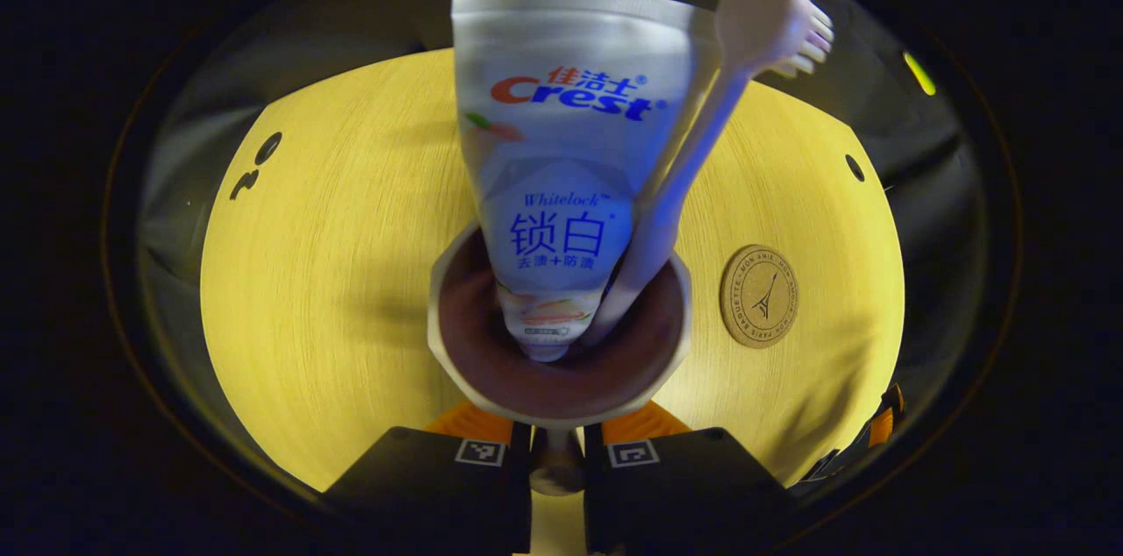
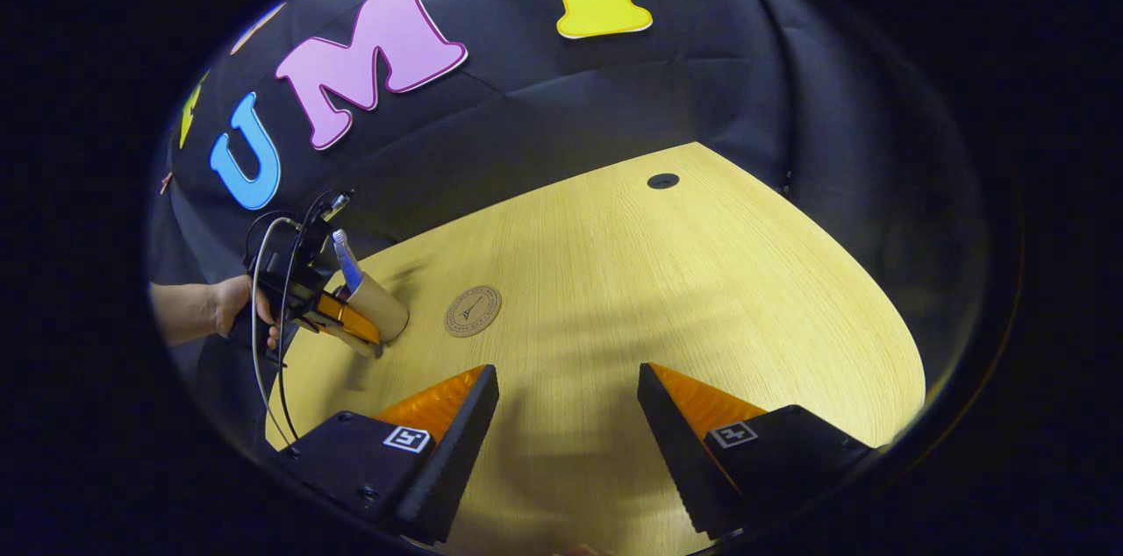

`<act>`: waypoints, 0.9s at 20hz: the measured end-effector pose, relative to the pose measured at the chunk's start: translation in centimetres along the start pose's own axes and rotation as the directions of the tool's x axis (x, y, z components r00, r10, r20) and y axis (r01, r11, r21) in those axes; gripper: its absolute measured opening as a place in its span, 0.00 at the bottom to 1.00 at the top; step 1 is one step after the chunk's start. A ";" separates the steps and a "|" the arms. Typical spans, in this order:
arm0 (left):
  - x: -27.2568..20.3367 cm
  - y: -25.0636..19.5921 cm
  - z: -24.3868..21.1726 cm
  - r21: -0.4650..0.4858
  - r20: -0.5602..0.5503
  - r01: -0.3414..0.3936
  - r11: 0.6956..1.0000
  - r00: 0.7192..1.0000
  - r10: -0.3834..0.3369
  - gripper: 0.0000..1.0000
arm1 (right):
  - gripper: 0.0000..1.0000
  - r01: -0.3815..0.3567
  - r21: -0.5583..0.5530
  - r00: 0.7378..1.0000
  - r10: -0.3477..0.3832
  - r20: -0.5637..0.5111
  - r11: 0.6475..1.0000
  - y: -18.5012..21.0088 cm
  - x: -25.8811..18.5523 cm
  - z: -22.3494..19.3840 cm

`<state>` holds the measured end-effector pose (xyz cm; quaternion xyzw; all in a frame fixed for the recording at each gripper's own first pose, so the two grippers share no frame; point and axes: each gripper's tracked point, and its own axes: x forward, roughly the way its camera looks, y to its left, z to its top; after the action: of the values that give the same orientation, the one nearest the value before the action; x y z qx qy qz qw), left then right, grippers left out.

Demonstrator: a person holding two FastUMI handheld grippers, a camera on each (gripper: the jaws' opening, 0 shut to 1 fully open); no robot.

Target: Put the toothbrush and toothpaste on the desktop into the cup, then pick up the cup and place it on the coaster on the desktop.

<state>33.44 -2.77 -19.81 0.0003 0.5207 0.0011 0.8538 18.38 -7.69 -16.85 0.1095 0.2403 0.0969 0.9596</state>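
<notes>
Left gripper view: the left gripper (image 1: 556,455) is closed on the cup (image 1: 558,344), both fingers pressed against the cup's near wall just under the rim; the contact itself is mostly hidden by the cup's lip and the finger housings. The cup mouth faces the camera, w/ a dark inner wall. Inside stand the toothpaste (image 1: 561,161), cap end down and crimped end up, and the toothbrush (image 1: 693,153), leaning to the right w/ its bristled head at top; both lower ends are lost in the cup's shadowed bottom. The coaster (image 1: 759,296), a round cork-toned disc, lies flat on the desktop (image 1: 333,275) to the right of the cup, apart from it. Whether the cup base touches the desktop cannot be told here. Right gripper view: the right gripper (image 2: 568,389) has its jaws wide apart w/ nothing between them, above bare wood. Far left, a hand (image 2: 232,310) holds the left gripper, whose fingers clamp the tilted cup; only the tip of the contents pokes out, too small to sort. The coaster sits just right of the cup. The desktop is pale wood-grain w/ a curved edge and a dark round cable hole (image 2: 663,181) near the back; black cloth wall (image 2: 702,56) behind.
</notes>
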 end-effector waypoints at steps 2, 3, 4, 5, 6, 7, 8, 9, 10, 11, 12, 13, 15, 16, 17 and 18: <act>-0.4 0.0 0.4 0.011 0.016 -0.002 1.000 1.000 0.002 0.28 | 0.98 0.010 -0.006 1.000 -0.010 -0.003 1.000 -0.3 0.2 -0.1; -0.8 -0.2 0.6 0.028 0.023 -0.004 1.000 1.000 0.003 0.28 | 0.98 0.014 -0.006 1.000 -0.014 -0.001 1.000 -0.3 0.2 0.0; -1.2 -0.4 0.7 0.048 0.029 -0.002 0.999 1.000 0.001 0.28 | 0.98 0.017 -0.005 1.000 -0.017 0.000 1.000 -0.3 0.3 0.0; -1.6 -1.0 0.9 0.068 0.035 0.003 0.998 0.999 -0.005 0.28 | 0.98 0.020 -0.004 1.000 -0.020 0.004 1.000 -0.4 0.2 0.1; -2.0 -1.5 1.0 0.088 0.040 0.010 0.996 0.999 -0.014 0.28 | 0.98 0.025 -0.003 1.000 -0.025 0.006 1.000 -0.4 0.2 0.2; -2.2 -2.2 1.0 0.106 0.043 0.017 0.994 0.999 -0.022 0.28 | 0.98 0.027 0.002 1.000 -0.027 0.007 1.000 -0.3 0.2 0.2; -2.6 -2.9 1.1 0.125 0.045 0.023 0.992 0.999 -0.029 0.28 | 0.98 0.029 0.007 1.000 -0.029 0.009 1.000 -0.3 0.1 0.3; -2.8 -3.8 1.1 0.142 0.045 0.032 0.989 0.998 -0.039 0.28 | 0.98 0.030 0.009 0.999 -0.030 0.014 1.000 -0.4 0.0 0.3; -2.9 -4.6 1.0 0.161 0.046 0.038 0.986 0.998 -0.046 0.28 | 0.98 0.031 0.006 0.999 -0.031 0.020 1.000 -0.4 -0.1 0.5; -3.0 -5.4 1.0 0.178 0.047 0.043 0.983 0.998 -0.052 0.28 | 0.98 0.033 0.000 0.999 -0.033 0.028 0.999 -0.6 -0.3 0.6; -2.9 -6.3 1.0 0.193 0.047 0.048 0.980 0.997 -0.058 0.28 | 0.98 0.036 -0.005 0.999 -0.036 0.032 0.999 -0.8 -0.4 0.6; -2.9 -7.2 1.0 0.208 0.046 0.056 0.977 0.997 -0.067 0.28 | 0.98 0.038 -0.006 0.999 -0.038 0.034 0.999 -0.9 -0.6 0.6; -2.8 -9.3 1.0 0.237 0.040 0.075 0.969 0.995 -0.086 0.28 | 0.98 0.046 -0.008 0.998 -0.046 0.042 0.999 -1.4 -1.0 0.8; -2.6 -10.3 1.0 0.252 0.033 0.084 0.964 0.995 -0.095 0.28 | 0.98 0.048 -0.006 0.998 -0.048 0.048 0.999 -1.6 -1.2 0.8; -2.2 -11.1 0.9 0.266 0.028 0.085 0.960 0.995 -0.096 0.32 | 0.98 0.047 0.002 0.998 -0.047 0.052 0.999 -1.6 -1.5 0.9; -2.1 -11.9 1.0 0.280 0.026 0.085 0.956 0.995 -0.096 0.28 | 0.98 0.046 0.016 0.997 -0.047 0.057 0.999 -1.6 -1.7 0.9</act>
<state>33.42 -14.65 -17.53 0.0967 0.4981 -0.1113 0.8545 17.62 -9.81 -15.73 0.1136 0.2159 0.0694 0.9673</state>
